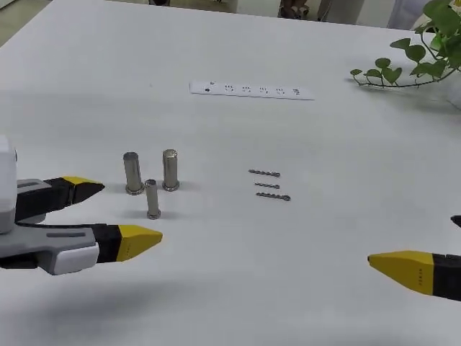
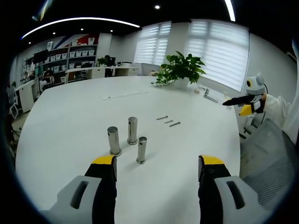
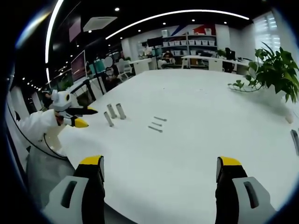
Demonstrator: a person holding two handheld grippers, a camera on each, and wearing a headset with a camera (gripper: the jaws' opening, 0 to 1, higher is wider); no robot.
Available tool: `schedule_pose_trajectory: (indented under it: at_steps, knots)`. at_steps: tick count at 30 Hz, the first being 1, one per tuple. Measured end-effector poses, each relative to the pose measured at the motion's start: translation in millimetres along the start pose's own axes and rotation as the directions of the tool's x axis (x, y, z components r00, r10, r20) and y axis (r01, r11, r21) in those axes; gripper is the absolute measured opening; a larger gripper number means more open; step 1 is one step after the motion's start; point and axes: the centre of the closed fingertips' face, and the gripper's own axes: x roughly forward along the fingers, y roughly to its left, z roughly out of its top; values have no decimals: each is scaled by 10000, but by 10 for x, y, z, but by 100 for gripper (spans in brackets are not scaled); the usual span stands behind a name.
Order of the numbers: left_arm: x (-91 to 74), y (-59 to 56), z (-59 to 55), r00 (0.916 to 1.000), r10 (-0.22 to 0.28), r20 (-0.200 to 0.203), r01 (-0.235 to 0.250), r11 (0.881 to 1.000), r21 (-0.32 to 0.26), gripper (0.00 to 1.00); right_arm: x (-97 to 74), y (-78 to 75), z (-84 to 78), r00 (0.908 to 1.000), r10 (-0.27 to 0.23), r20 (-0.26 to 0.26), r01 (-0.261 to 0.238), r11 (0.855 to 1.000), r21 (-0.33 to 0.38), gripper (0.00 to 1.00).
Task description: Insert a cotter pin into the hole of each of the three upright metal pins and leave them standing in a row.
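Observation:
Three upright metal pins stand in a loose cluster on the white table: a wide one [image 1: 132,173], a second [image 1: 170,170] beside it and a shorter one [image 1: 152,199] in front. To their right, three cotter pins [image 1: 267,185] lie flat in a short column. My left gripper [image 1: 122,215] is open just left of the metal pins [image 2: 132,130], with nothing between its jaws. My right gripper [image 1: 410,239] is open at the right edge, well short of the cotter pins [image 3: 155,124]. The left gripper view has the cotter pins [image 2: 168,122] beyond the metal pins.
A white power strip [image 1: 252,90] lies farther back on the table. A leafy plant [image 1: 425,50] stands at the far right corner. The table's near edge [image 3: 93,154] runs close below my right gripper. Office shelves and desks stand in the background.

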Motion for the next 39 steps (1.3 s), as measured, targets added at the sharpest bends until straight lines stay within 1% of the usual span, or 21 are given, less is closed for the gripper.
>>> schedule_pose_trajectory:
  at_steps: [5,6,8,9,12,13,14,18,20,24,28,33,35,39]
  knots:
    - [80,30,3,10000,8,-45,-8,10000,29,66,19,0,0,10000,43,-18,-43,10000,19,98]
    - [99,31,-4,9999,5,-107,-4,10000,56,65,17,6,-3,10000,52,-13,-52,10000,26,98]
    - [137,23,-56,9985,-66,-552,86,9993,360,61,22,10,-1,10000,74,-7,-74,10000,30,98]
    - [161,25,-48,9986,-40,-537,62,9991,415,61,31,4,4,10000,78,-10,-78,10000,23,98]
    - [229,4,-20,9986,-170,-501,187,9993,339,61,28,10,2,10000,93,-16,-93,9999,46,98]
    - [244,2,-14,9985,-171,-517,193,9989,433,60,29,8,4,10000,98,-14,-98,9999,56,98]
    - [268,3,-18,9980,-160,-617,193,9984,539,59,24,9,0,10000,82,-26,-82,9999,66,98]
    - [331,4,-8,9973,-252,-687,296,9975,644,58,22,6,-6,9999,83,-62,-83,9999,71,98]
    - [351,16,-35,9958,-224,-887,307,9952,928,57,25,13,-1,9999,117,-38,-116,9999,78,98]
    - [405,22,-83,9929,-225,-1169,360,9927,1148,56,33,28,-7,9998,176,-65,-175,9998,114,98]
    - [441,41,-101,9927,-231,-1184,360,9935,1081,52,40,43,-17,9997,217,-94,-216,9997,103,98]
    - [486,102,-120,9924,4,-1229,145,9926,1204,46,46,46,-4,9997,247,-3,-247,9996,-99,98]
    - [500,105,-93,9946,47,-1037,97,9904,1376,41,50,54,-4,9995,315,-23,-315,9995,-75,98]
    - [524,140,-92,9953,190,-948,-66,9915,1299,34,41,57,-3,9994,337,0,-337,9994,-91,98]
